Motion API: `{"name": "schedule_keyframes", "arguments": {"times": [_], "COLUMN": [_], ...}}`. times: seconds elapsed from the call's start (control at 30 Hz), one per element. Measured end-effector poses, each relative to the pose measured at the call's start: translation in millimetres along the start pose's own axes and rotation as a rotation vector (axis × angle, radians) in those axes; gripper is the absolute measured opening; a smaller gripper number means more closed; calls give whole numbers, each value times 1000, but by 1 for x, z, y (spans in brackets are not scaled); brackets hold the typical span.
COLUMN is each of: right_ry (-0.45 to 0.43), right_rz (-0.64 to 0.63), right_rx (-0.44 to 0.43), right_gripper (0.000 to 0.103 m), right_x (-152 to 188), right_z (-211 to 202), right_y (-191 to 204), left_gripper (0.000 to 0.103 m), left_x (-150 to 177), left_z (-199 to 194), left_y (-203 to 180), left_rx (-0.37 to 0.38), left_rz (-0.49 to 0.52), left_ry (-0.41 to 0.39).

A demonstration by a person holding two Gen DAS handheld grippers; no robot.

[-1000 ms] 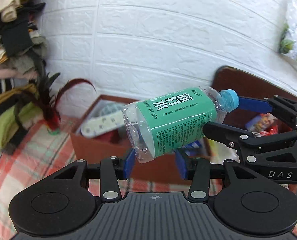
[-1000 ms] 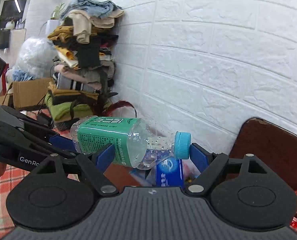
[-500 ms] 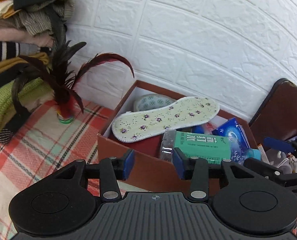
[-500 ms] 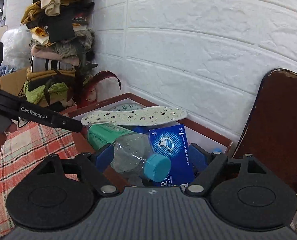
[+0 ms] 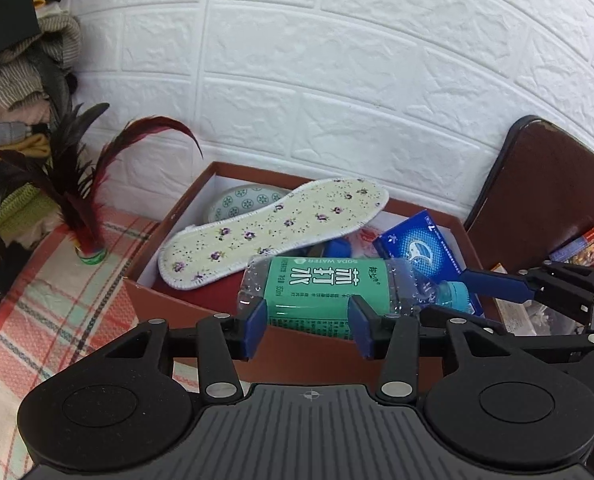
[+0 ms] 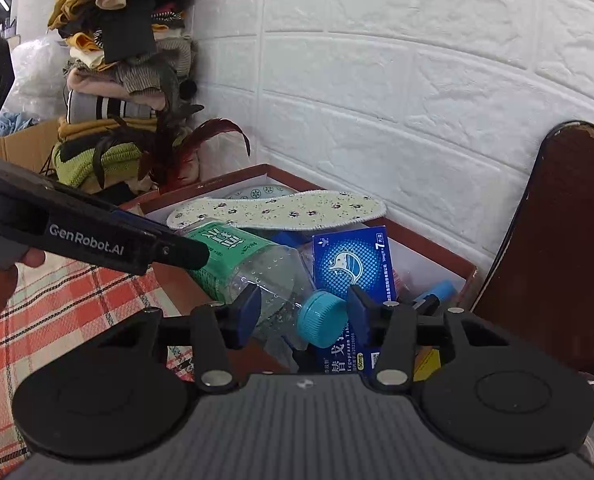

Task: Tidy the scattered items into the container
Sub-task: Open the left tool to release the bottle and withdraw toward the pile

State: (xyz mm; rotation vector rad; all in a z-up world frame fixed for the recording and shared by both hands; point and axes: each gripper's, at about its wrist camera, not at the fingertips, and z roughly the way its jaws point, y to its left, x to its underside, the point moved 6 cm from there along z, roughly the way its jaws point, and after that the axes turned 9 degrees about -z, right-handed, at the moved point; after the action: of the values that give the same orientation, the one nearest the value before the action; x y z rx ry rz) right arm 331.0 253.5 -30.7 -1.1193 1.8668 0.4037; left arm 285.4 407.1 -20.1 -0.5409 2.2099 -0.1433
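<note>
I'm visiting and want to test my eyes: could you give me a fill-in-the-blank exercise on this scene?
1. The soda water bottle has a ____ label.
2. The floral insole lies in a brown ____.
3. The bottle's cap is coloured ____.
4. The feather shuttlecock stands on a ____ cloth.

Missing: green; box; blue; plaid

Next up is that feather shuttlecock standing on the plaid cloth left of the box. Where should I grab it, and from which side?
Grip the feather shuttlecock low, on the bunched quills just above its round base, not the loose plumes, which would likely bend and slip. It stands upright, so come in level from the open plaid cloth side with the left gripper, away from the box.
</note>
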Motion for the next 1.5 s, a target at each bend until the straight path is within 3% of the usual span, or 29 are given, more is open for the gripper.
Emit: {"name": "schedule_keyframes", "arguments": {"times": [0.27, 0.3, 0.57, 0.67, 0.73, 0.8, 0.87, 0.93, 1.23, 1.5], "right_ry": [15, 24, 16, -2, -13, -25, -42, -57, -90, -86], "right_rz": [0, 6, 91, 101, 108, 115, 123, 131, 170, 214], "right_rx": [-28, -28, -4, 12, 23, 35, 60, 83, 89, 201], "right_gripper": [53, 52, 52, 67, 78, 92, 101, 102, 103, 103], "right_x": [11, 14, 18, 17, 16, 15, 16, 17, 55, 129], "right_z": [3, 5, -5, -14, -21, -28, -45, -61, -156, -242], "right_y": [-5, -5, -16, -19, -22, -25, -31, -36, -36, -43], "left_gripper": [62, 65, 66, 66, 74, 93, 103, 103, 103, 103], "left_x": [4, 5, 15, 15, 15, 14, 15, 19, 85, 158], "left_z": [4, 4, 0, -8, -18, -31, -47, -61, -97, -118], "left_y": [-7, -9, -25, -29, -32, -35, -41, -51, -117, -181], "left_rx": [0, 0, -41, -41, -64, -117, -160, -169, -116, -61], "left_rz": [28, 35, 133, 123, 119, 116, 125, 146, 180, 212], "left_ry": [-5, -6, 4, -2, -25, -68, -121, -153, -110, -73]}}
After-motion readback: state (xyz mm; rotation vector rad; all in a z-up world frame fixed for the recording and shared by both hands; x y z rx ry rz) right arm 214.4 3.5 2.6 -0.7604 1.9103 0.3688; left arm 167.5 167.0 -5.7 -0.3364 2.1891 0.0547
